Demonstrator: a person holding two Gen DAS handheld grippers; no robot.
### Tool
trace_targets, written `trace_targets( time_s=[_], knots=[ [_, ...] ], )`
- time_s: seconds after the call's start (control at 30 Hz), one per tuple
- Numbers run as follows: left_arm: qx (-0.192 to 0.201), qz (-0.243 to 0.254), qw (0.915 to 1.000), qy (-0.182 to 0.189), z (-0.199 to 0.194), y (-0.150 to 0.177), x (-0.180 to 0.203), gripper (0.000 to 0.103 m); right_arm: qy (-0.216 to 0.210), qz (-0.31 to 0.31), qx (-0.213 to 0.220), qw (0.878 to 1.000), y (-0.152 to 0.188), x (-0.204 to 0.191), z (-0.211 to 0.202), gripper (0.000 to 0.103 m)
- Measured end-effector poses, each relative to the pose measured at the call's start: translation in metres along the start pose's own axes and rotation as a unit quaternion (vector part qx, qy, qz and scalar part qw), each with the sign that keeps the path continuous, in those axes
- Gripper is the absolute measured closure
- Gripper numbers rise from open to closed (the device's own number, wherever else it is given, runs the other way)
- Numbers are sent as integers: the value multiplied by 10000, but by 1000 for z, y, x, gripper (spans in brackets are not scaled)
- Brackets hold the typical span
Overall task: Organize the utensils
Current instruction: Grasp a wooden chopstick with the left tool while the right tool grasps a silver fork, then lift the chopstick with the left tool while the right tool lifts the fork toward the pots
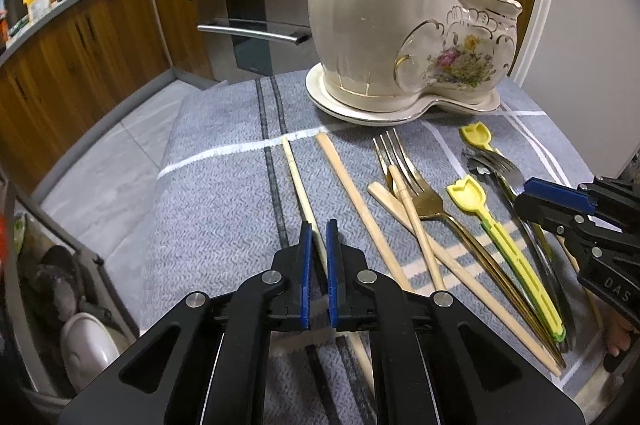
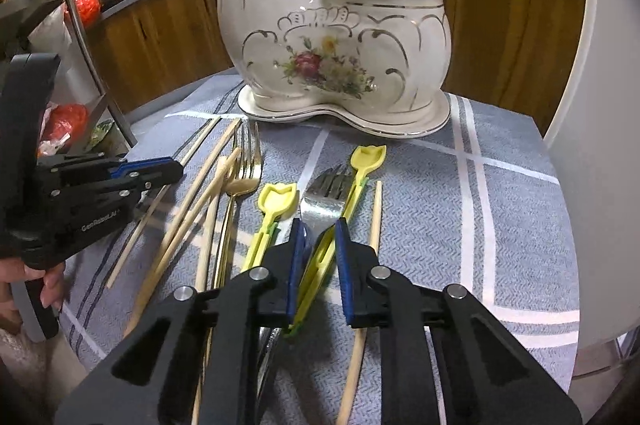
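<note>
Sorting is barely starting: left gripper point(image 1: 316, 237) is pinching a pale wooden chopstick point(image 1: 298, 181), right gripper point(image 2: 320, 237) is clamping a yellow plastic tulip-headed spoon point(image 2: 356, 181), both utensils lying on the grey cloth point(image 1: 224, 193), while the cream floral two-pot ceramic holder point(image 2: 332, 45) is showing nothing above its rims.

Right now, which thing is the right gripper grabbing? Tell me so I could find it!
Find the big flowery white holder on the blue cloth. In front of it lie forks, chopsticks and two yellow tulip-topped picks. The right gripper holds the pick nearer the holder, lying over the silver fork; the other pick lies free.
</note>
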State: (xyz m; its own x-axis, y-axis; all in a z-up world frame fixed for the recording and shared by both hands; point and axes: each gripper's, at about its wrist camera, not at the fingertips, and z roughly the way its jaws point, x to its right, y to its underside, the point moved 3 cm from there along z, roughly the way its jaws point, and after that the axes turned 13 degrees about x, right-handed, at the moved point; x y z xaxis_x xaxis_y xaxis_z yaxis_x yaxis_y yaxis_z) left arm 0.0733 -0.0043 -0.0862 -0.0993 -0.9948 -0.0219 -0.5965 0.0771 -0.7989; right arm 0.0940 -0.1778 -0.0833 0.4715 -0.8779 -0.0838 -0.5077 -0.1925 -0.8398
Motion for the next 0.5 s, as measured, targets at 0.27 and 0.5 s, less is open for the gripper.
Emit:
trace_targets(
  time_s=[0.27,0.5],
  knots=[
    [101,-119,9999,70,-4,2,-5,97,-217,96,255,9994,-4,-1,-11,99],
    [402,-366,9982,244,-16,-2,-17,98,-404,68,860,9955,-16,-4,-34,101]
  ],
)
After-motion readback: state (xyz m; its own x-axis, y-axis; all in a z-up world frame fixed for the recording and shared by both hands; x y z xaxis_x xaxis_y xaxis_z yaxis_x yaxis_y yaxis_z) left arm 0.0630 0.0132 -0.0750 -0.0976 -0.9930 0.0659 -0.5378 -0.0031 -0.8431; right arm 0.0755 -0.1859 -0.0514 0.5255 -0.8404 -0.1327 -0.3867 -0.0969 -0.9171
